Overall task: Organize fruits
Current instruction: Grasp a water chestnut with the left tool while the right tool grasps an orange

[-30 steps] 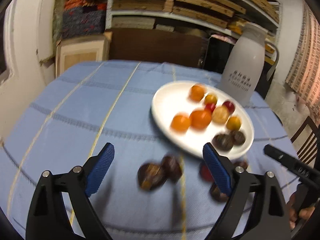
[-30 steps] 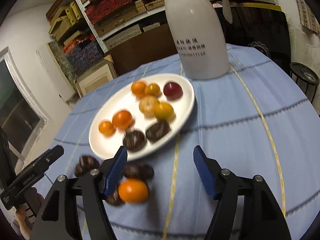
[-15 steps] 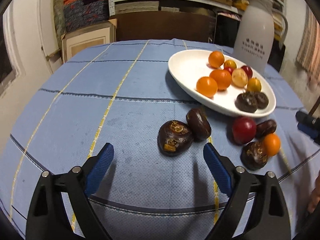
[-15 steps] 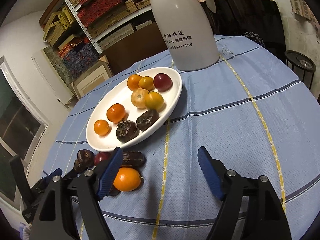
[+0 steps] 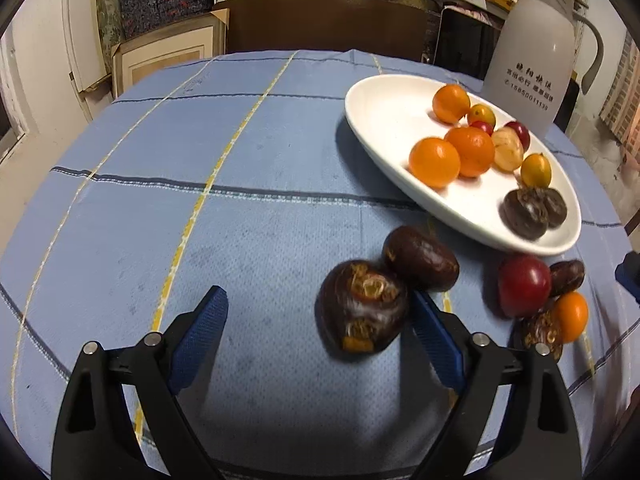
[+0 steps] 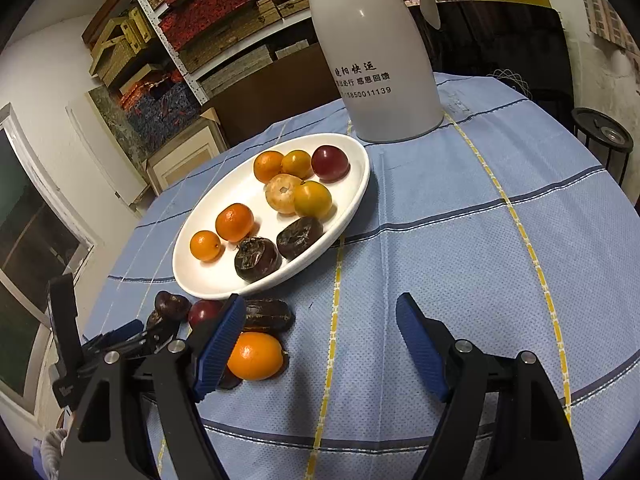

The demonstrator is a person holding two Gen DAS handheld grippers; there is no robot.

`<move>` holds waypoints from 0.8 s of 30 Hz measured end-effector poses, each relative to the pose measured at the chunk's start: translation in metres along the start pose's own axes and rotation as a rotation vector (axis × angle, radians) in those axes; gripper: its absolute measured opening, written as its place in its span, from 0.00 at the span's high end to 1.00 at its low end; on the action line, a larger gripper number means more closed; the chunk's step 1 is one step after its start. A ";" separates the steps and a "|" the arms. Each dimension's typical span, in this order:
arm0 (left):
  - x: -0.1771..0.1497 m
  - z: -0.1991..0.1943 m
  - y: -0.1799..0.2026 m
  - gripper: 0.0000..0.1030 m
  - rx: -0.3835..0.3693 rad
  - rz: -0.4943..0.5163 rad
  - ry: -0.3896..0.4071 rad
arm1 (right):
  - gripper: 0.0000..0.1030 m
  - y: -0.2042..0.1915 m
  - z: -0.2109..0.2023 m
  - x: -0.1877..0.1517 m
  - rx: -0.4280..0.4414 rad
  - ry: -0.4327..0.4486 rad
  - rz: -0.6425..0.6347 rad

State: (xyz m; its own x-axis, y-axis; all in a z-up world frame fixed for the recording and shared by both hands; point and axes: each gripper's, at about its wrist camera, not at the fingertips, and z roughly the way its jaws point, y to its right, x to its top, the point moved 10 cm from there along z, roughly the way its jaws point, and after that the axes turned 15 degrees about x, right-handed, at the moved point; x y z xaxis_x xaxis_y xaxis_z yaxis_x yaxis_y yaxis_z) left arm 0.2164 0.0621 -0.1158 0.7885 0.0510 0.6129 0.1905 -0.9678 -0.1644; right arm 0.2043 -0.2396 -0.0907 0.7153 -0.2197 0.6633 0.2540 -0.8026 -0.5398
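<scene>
Fruits are partly sorted: the white plate (image 5: 384, 128) already carries tangerines, small yellow and red fruits and two dark water chestnuts, judging by the look, while a loose group waits on the blue tablecloth (image 5: 200, 168) off the plate's 6 o'clock rim. The left gripper (image 5: 316, 320) has its jaws spread wide, the nearest dark water chestnut (image 5: 362, 312) lying between them close against its right pad, a second chestnut (image 5: 420, 258) touching it at 1 o'clock. The right gripper (image 6: 320, 340) hovers, jaws apart and empty, an orange kumquat (image 6: 255, 356) just beside its left pad. Roughly six pieces appear left. A white spray bottle (image 6: 380, 60) stands behind the plate.
</scene>
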 end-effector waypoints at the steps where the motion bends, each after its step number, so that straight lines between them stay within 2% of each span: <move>1: 0.000 -0.001 0.001 0.22 -0.019 -0.001 0.003 | 0.24 0.000 0.000 0.000 0.000 -0.002 -0.002; 3: 0.000 -0.005 0.004 0.35 -0.036 0.009 0.017 | 0.24 -0.001 0.002 -0.001 -0.001 -0.008 -0.006; 9: -0.006 -0.015 0.011 0.59 -0.084 0.026 0.031 | 0.24 -0.007 0.004 -0.003 0.010 -0.025 -0.027; 14: -0.027 -0.031 0.011 0.59 -0.091 0.024 0.022 | 0.24 -0.019 0.013 -0.014 0.046 -0.083 -0.060; 16: -0.038 -0.040 0.017 0.59 -0.096 0.046 0.025 | 0.27 -0.025 0.017 -0.019 0.049 -0.104 -0.085; 19: -0.054 -0.055 0.028 0.59 -0.111 0.088 0.036 | 0.38 -0.033 0.024 -0.028 0.053 -0.144 -0.118; 24: -0.058 -0.059 0.035 0.59 -0.119 0.111 0.040 | 0.43 -0.032 0.030 -0.036 0.052 -0.167 -0.112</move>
State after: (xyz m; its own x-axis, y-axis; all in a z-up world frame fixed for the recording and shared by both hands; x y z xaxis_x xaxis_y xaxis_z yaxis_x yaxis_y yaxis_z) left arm 0.1426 0.0103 -0.1119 0.7762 -0.0651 0.6272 0.0314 -0.9894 -0.1416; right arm 0.1902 -0.1894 -0.1130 0.7776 -0.0323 0.6279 0.3679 -0.7864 -0.4961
